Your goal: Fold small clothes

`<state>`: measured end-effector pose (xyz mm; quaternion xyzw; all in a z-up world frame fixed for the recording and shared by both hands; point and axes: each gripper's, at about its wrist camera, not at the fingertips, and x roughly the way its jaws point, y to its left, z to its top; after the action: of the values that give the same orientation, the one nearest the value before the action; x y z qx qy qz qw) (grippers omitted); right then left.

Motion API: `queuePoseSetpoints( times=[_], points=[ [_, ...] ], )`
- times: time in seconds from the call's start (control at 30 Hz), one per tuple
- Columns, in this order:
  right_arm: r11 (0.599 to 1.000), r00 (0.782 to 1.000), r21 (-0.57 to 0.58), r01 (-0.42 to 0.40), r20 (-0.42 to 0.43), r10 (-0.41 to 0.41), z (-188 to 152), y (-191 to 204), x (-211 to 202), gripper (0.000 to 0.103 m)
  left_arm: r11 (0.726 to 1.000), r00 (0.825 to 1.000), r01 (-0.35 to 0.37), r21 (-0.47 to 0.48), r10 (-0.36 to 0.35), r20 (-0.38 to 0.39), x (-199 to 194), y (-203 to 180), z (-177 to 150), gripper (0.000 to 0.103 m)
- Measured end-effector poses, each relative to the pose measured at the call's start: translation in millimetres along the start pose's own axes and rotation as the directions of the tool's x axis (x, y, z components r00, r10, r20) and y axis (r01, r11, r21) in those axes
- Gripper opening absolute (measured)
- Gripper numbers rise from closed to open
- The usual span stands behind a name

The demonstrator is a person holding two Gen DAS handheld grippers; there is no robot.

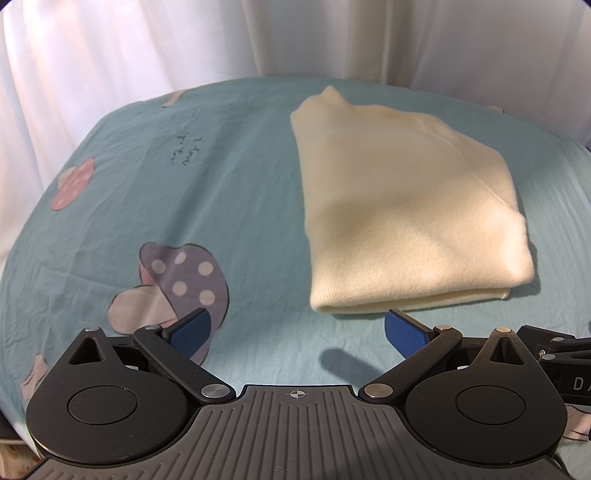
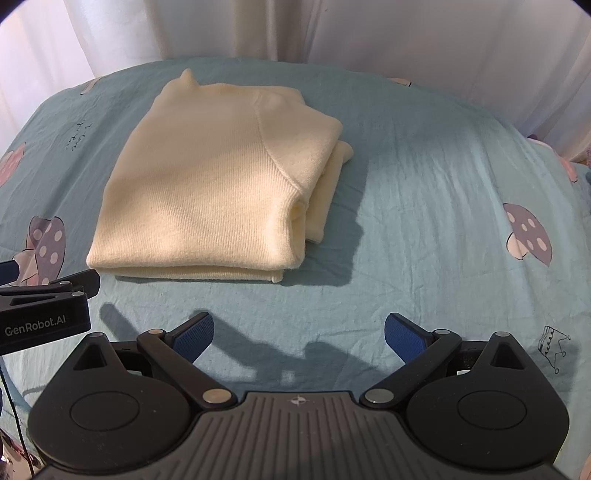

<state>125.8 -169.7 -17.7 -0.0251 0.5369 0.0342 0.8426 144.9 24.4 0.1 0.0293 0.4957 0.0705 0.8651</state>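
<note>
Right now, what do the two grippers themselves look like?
Both look alike. The left gripper and the right gripper each have a ribbed grey body with a small crosshair mark, two round black discs, black link arms with silver pins, and blue textured finger pads. Seen from the right camera, the left one's black side carries white lettering, "GenRobot.AI". No hands or sleeves show.

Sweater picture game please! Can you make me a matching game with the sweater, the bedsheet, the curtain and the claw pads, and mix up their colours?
Things:
1. sweater
2. bedsheet
3. curtain
4. right claw pads

Colours:
A. dark blue
B. white
C. cream
D. light teal with mushroom pictures

Pairs: 1-C, 2-D, 3-B, 4-A
</note>
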Motion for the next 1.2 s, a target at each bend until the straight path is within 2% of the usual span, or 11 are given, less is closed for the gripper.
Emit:
queuePoseSetpoints(
  times=[1.2],
  points=[
    [1.000,1.000,-0.001,0.008,-0.006,-0.008,0.5,3.3,2.0,0.099,1.000,1.000,0.013,0.007,-0.013,-0.008,2.4,4.9,0.0,0.103]
  ],
)
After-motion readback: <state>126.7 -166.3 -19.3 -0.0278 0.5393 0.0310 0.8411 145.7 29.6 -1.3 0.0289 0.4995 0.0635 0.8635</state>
